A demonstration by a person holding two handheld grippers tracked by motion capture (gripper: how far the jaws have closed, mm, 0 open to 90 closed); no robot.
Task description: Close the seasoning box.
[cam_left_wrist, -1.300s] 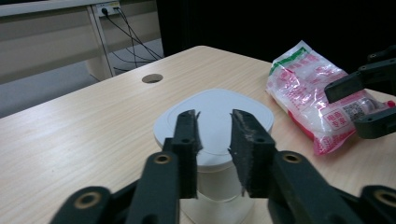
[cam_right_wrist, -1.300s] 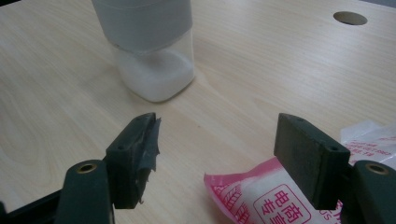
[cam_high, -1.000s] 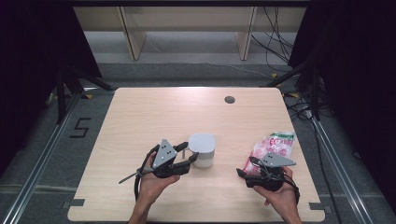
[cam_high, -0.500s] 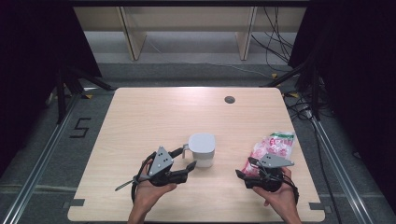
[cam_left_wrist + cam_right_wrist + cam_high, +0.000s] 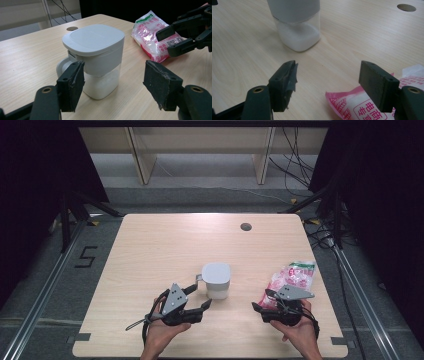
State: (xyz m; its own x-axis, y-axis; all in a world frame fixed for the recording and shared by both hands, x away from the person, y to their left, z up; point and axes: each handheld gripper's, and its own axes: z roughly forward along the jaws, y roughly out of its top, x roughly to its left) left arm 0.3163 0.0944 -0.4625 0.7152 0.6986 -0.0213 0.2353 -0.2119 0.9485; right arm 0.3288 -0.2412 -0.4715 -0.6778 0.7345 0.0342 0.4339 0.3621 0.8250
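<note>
Near the front edge of the light wooden surface (image 5: 165, 245), both hands came in from below. Left hand (image 5: 161, 336) held the left gripper (image 5: 198, 295) low, angled toward the white-lidded container (image 5: 216, 280). Its jaws had just been opening and stood wide; in the left gripper view the container (image 5: 96, 57) sat just ahead of the pads, not touched by them, nothing pinched. Container upright, white granules in its clear lower part, handle on the side facing the left gripper.

Right hand (image 5: 297, 332) held the right gripper (image 5: 259, 306) low at the near end of the pink-and-white bag (image 5: 292, 277), which lay flat near the right edge. Jaws wide, no grip: in the right gripper view the bag's corner (image 5: 352, 105) lay under and between them, pads clear of it.

Mid-surface bare wood. Far side had a round grommet hole (image 5: 245, 226). Beyond it: grey floor, cables (image 5: 295, 155), pale shelf uprights, black drapes either side, a "5" (image 5: 86, 257) marked on the floor at left.
</note>
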